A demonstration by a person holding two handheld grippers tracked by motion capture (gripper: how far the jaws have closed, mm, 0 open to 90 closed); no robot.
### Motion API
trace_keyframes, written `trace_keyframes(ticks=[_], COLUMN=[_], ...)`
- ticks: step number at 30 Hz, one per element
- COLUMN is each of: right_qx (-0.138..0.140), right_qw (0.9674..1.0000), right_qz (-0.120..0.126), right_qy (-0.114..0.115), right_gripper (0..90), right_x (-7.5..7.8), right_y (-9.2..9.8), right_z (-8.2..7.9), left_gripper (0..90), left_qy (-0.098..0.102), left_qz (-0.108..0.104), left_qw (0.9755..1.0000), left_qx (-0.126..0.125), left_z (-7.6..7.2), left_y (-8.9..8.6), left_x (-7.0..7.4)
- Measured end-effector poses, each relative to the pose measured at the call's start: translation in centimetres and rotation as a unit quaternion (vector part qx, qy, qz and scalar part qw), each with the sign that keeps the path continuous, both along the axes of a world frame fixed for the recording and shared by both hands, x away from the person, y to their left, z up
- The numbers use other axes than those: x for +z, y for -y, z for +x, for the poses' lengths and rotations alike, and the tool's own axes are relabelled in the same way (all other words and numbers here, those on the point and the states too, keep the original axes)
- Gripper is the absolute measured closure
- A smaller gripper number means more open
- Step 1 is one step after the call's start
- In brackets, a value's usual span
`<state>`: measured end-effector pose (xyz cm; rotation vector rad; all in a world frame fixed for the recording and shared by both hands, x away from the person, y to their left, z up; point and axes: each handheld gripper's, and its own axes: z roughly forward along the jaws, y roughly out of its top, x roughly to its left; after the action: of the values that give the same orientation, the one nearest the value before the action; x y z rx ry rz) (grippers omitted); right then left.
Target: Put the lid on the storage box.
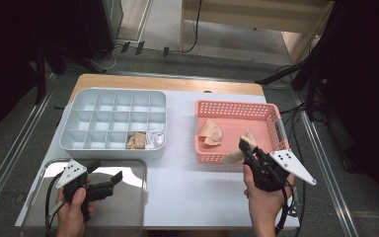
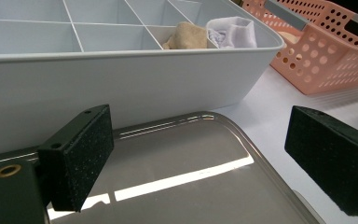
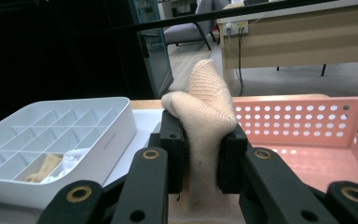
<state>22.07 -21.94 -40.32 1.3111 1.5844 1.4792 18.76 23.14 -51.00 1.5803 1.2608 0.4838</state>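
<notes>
My right gripper (image 3: 200, 154) is pinching a beige knitted sock (image 3: 204, 126) over the pink perforated plastic basket (image 1: 271, 114). I'd keep it clamped, carry it to an empty cell of the pale grey compartment tray (image 1: 79, 114) (left gripper (image 2: 214, 158) gapes wide, empty).

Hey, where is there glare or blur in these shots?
Left gripper view: bright streaks of glare on the metal tray, pink basket slightly soft. High view: the same tray mirrors light. Right gripper view: beige sock sharp, room behind dark.
</notes>
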Motion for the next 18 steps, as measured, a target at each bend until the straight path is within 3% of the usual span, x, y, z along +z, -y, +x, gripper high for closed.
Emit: trace_keyframes(ticks=[7,18], right_qx=[0.008,0.026], right_qw=[0.9999,0.9994], right_qz=[-0.002,0.002], right_qy=[-0.006,-0.025], right_gripper=[77.0,76.8], right_x=[-1.3,-3.8], right_y=[-0.5,-1.2], right_z=[-1.4,-2.1], left_gripper=[8.5,8.5], left_qy=[0.001,0.002], left_qz=[0.002,0.001], left_qw=[1.0,1.0], left_qx=[-0.002,-0.001], left_z=[0.0,-0.1], left_y=[0.1,0.1], left_x=[0.0,0.1])
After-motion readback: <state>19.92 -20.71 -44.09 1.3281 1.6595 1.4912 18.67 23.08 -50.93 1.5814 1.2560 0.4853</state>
